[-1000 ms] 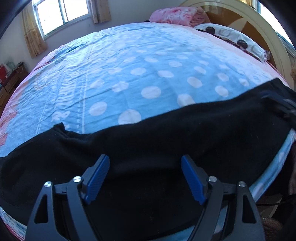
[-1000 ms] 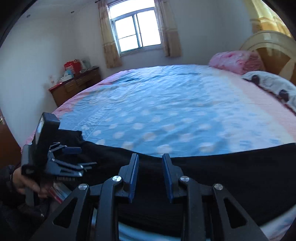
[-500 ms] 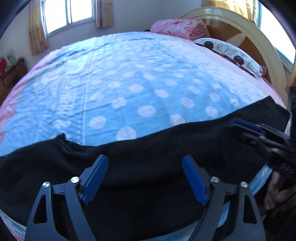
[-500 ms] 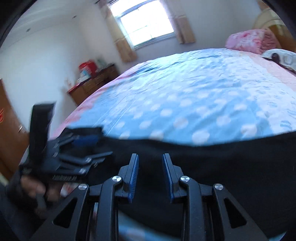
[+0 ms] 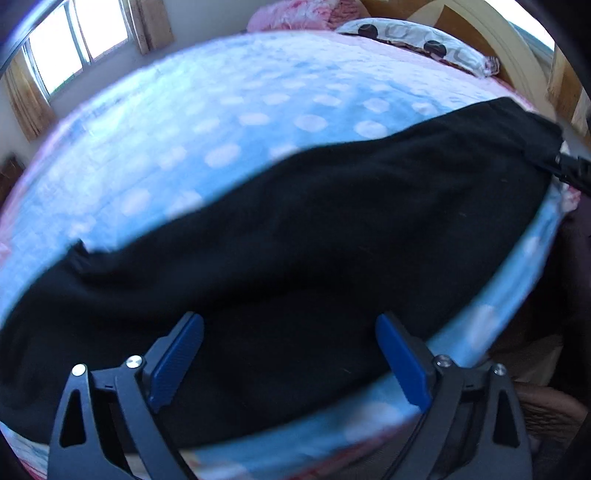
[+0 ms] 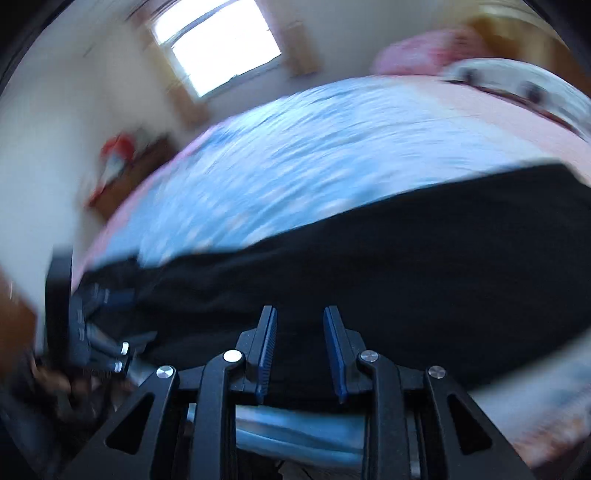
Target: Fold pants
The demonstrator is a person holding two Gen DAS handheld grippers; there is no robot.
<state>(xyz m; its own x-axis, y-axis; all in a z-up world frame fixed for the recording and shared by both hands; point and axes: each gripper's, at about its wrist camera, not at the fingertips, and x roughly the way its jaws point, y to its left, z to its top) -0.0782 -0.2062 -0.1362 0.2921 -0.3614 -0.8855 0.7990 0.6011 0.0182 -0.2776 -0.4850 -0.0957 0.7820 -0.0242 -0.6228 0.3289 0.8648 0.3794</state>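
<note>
Pants (image 5: 314,236) lie along the bedspread (image 5: 221,122); right tool (image 6: 299,350) seemingly empty.

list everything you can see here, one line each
pants: 1, black, spread along the near edge of the bed
bedsheet: 1, blue with white dots, covering the bed
pillow: 1, white with dark rings, at the headboard
blanket: 1, pink, beside the pillow
headboard: 1, cream and wood, far right
window: 1, bright, far wall
left tongs: 1, black with blue pads, wide open over the pants
right tongs: 1, same colours, narrow gap, over the pants
</note>
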